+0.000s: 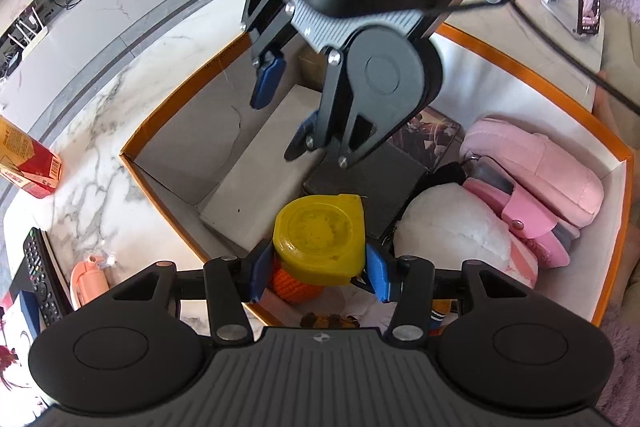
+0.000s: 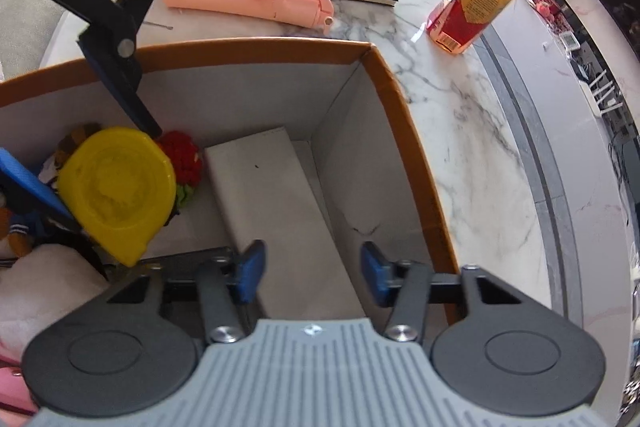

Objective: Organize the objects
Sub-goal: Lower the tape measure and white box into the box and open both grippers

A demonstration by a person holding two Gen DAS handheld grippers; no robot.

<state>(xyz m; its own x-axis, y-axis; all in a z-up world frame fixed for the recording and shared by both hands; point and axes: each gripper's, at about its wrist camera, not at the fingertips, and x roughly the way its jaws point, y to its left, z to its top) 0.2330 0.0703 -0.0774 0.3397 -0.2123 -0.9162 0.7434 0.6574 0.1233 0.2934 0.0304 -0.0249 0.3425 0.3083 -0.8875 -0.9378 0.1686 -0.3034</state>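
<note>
The orange-rimmed box (image 1: 576, 99) fills most of the left wrist view, its corner toward the left of the frame and its white walls open to the camera; it stands on the marble counter (image 1: 92, 147). Inside it, a long white box (image 2: 276, 211) lies along the floor, its long axis running from the lower centre of the right wrist view up toward the far corner. At the right of the left wrist view sit pink slippers (image 1: 536, 183) and a white plush item (image 1: 452, 231).

The left tool (image 1: 318, 269) is closed on the yellow tape measure (image 1: 318, 239), pads on its two sides, flat round face toward the camera, its squared corner pointing to the upper right. It hangs above the box's contents at lower centre, so I judge the left hand is the one to place it.

The right tool (image 2: 310, 273) is open and holds nothing, hovering over the long white box.
</note>
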